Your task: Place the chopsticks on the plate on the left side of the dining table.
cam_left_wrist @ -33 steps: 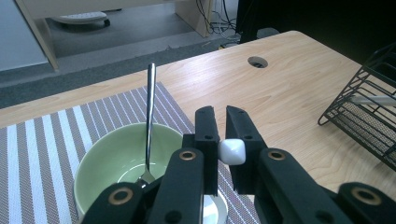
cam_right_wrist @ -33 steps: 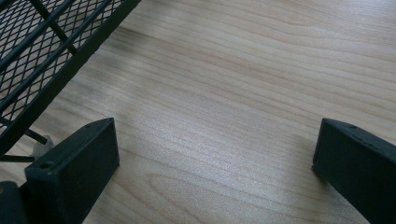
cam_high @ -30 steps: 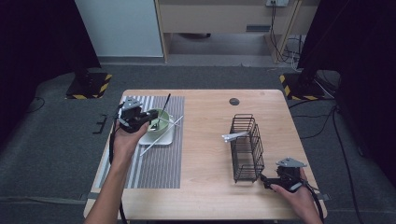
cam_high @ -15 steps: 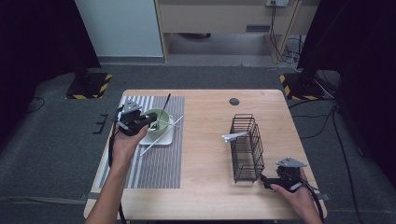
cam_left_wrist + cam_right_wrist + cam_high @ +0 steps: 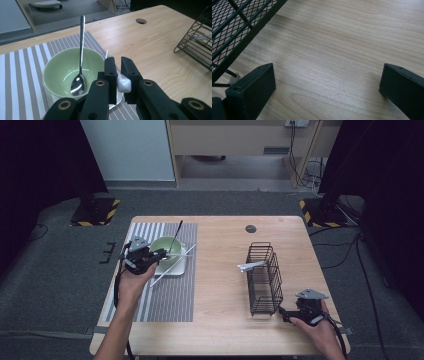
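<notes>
Black hand-held grippers (image 5: 161, 254), brass-ringed screw holes

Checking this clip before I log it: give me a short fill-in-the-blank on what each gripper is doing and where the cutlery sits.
1. The left gripper is shut on a white ____ end.
2. The metal spoon stands in the ____ bowl.
3. The right gripper, jaws ____, rests on the table beside the wire basket.
4. The bowl sits on a ____ placemat.

Missing words: chopstick; green; open; striped
</notes>
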Action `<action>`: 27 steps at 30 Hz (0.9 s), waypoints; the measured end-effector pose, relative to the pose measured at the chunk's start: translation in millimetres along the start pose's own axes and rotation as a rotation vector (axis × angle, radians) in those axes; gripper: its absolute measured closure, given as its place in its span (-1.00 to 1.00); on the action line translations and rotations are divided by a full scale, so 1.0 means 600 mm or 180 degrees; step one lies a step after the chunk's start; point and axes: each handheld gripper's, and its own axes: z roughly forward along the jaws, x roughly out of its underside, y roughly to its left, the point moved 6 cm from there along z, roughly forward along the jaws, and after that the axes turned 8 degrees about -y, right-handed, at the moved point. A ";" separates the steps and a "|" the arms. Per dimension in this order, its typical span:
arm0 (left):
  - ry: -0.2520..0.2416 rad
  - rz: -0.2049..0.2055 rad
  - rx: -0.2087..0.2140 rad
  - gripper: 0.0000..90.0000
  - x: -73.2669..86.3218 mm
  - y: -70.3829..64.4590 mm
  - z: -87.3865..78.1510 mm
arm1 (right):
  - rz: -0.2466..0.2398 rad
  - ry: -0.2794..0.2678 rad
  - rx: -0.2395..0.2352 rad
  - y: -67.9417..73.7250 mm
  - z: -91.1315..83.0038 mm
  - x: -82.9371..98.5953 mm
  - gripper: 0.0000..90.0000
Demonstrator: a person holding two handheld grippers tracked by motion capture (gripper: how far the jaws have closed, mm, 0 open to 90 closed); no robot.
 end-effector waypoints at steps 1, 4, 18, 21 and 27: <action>0.0000 0.0005 -0.0004 0.84 0.005 -0.001 -0.002 | 0.0000 0.0000 -0.0001 0.000 0.000 0.000 -0.99; 0.0038 0.0028 -0.0013 0.84 0.022 -0.002 -0.010 | -0.0001 0.0000 0.0000 0.000 0.000 0.000 -0.99; -0.0035 -0.0095 -0.0033 0.84 0.084 -0.003 -0.030 | 0.0001 0.0000 0.0001 0.000 0.000 0.000 -0.99; -0.0023 -0.0056 -0.0036 0.84 0.087 -0.006 -0.033 | -0.0001 0.0000 0.0000 0.000 0.000 0.000 -0.99; -0.0046 -0.0048 -0.0028 0.84 0.091 -0.008 -0.035 | -0.0008 0.0000 -0.0008 0.000 0.001 0.000 -0.99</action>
